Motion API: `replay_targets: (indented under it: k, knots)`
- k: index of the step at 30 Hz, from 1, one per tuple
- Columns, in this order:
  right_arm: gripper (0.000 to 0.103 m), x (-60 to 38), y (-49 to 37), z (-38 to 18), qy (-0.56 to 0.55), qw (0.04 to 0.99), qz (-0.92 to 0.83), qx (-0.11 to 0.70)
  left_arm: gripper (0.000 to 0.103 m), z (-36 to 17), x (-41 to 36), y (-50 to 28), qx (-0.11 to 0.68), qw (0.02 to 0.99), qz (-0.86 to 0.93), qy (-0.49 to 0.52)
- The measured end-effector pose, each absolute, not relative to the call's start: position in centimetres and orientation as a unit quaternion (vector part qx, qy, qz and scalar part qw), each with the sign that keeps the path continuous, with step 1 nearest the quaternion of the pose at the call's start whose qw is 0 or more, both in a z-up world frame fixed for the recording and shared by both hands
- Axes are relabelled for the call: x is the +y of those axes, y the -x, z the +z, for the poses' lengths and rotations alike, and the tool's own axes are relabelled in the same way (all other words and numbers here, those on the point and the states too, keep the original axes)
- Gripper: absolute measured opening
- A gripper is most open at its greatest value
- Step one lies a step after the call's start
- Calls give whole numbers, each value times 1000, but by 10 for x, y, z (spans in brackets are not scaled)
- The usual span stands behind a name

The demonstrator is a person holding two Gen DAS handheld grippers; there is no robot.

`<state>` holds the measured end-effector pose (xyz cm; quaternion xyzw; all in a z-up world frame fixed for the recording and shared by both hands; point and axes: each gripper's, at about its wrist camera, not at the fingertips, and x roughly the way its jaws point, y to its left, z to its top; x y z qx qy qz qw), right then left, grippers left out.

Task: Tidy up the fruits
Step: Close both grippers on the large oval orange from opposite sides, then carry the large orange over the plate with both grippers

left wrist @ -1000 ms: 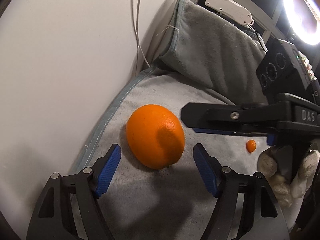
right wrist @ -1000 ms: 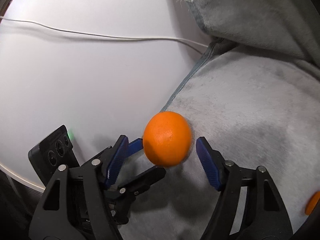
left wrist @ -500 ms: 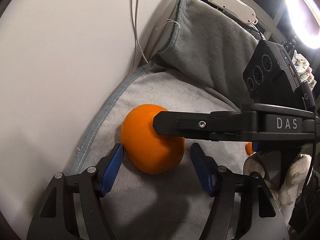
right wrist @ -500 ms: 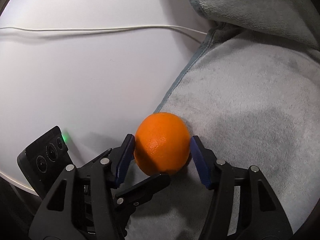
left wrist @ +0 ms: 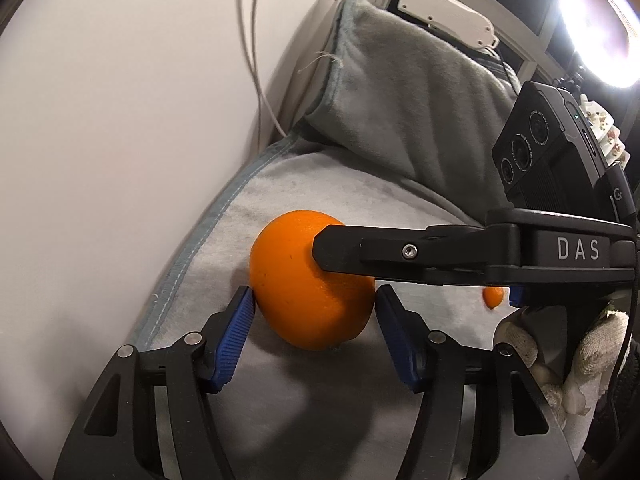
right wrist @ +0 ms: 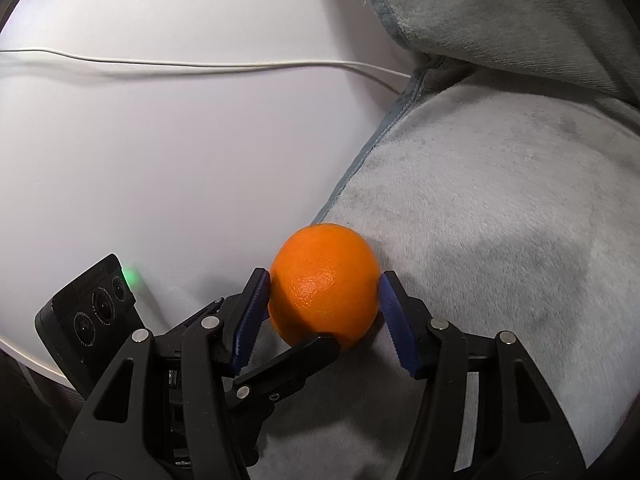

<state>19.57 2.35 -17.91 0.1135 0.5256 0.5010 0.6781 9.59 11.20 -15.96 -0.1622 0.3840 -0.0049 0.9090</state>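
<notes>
Grey fleece blanket [right wrist: 500,240] beside white wall [left wrist: 120,120]; white cable [right wrist: 200,65] hanging.

A large orange [left wrist: 308,292] — round, bright, finely pitted skin, whole — rests on the grey blanket [left wrist: 312,184], close to the blanket's stitched blue-grey edge. A much smaller orange fruit [left wrist: 493,298] lies on the same blanket, well apart from that edge — mostly hidden, kind unclear.
</notes>
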Motion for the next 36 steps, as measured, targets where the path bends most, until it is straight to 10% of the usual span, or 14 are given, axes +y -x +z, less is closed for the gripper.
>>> replay_targets:
  k: [36]
  knots:
    - [59, -183, -124, -114, -174, 779, 410, 441, 62, -98, -57, -67, 338, 926, -145, 79]
